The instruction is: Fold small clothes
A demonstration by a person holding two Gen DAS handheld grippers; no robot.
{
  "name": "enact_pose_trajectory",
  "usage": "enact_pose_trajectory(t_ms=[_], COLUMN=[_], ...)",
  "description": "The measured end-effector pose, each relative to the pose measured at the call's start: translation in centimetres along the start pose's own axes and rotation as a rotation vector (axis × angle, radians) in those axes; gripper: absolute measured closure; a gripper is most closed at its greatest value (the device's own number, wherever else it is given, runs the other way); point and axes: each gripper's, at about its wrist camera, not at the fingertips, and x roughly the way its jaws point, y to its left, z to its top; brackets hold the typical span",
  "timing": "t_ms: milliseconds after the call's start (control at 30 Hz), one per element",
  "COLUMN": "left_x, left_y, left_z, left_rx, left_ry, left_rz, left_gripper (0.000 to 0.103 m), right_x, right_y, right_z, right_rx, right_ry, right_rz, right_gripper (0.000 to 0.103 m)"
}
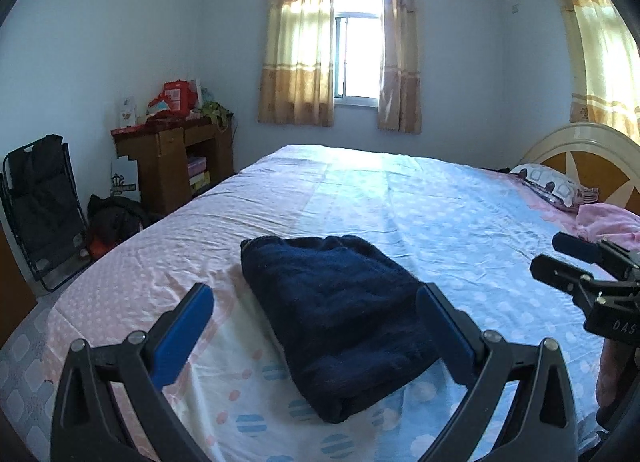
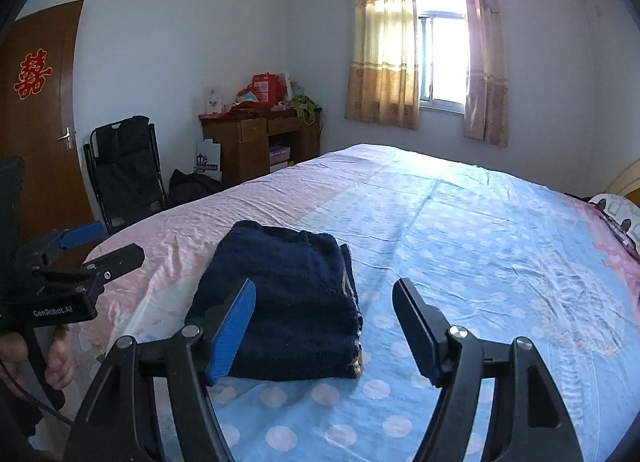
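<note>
Folded navy garment (image 1: 340, 322) on the polka-dot bedsheet (image 1: 460, 221)
Left gripper (image 1: 316, 314) and right gripper (image 2: 324, 326) both spread wide – nothing pinched

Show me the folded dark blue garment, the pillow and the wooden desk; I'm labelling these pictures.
Folded dark blue garment (image 1: 340, 314): left wrist view, middle of its top face.
Pillow (image 1: 548, 183): left wrist view, its patterned cover.
Wooden desk (image 2: 252, 141): right wrist view, its front drawer side.

navy garment (image 1: 340, 322), pink-blue dotted sheet (image 1: 460, 221)

folded garment (image 1: 344, 322) mid-bed, bedsheet (image 1: 440, 213) around open
</note>
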Motion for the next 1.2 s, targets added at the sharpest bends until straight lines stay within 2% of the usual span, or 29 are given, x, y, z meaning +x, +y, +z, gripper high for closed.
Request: enact_pose_trajectory(t_ms=[1200], left_x=[-0.66], left_y=[-0.67], left_z=[-0.20], left_rx=[0.010], left_ry=[-0.016], left_rz=[0.007], left_gripper=[0.000], right_x=[-0.81], right_y=[0.26], right_z=[-0.38], right_rx=[0.022], right_ry=[-0.007], right_rz=[0.027], right_gripper=[0.031])
